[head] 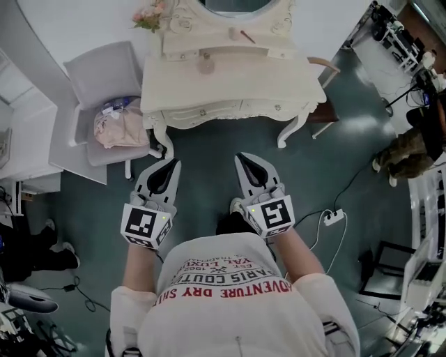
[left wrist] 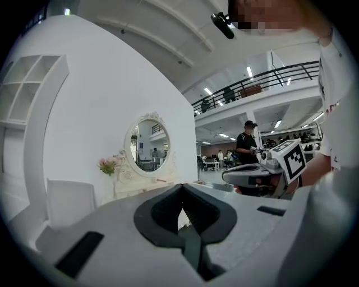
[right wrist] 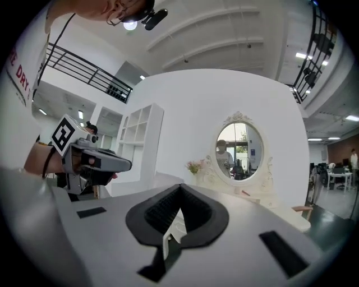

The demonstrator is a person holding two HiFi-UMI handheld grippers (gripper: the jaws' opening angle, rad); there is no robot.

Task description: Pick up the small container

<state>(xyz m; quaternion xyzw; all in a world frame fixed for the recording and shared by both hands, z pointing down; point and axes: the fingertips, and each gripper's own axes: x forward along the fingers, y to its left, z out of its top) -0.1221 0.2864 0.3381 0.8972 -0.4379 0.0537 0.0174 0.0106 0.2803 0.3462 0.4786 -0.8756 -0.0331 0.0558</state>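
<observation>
A small round pinkish container (head: 206, 64) stands on the cream vanity table (head: 279, 84), below the oval mirror (head: 237, 5). Both grippers hang over the floor in front of the table, well short of the container. My left gripper (head: 172, 162) is shut and empty; in the left gripper view its tips (left wrist: 180, 188) meet with nothing between them. My right gripper (head: 240, 156) is also shut and empty, its tips (right wrist: 180, 188) touching in the right gripper view. Each gripper shows in the other's view: the right gripper (left wrist: 252, 174), the left gripper (right wrist: 98, 161).
Pink flowers (head: 150, 17) and a thin red stick (head: 247, 36) also sit on the table. A grey chair (head: 104, 77) with a pink bag (head: 120, 130) stands left of it. A power strip (head: 333, 217) with cable lies on the floor at right. A person (head: 411, 150) stands far right.
</observation>
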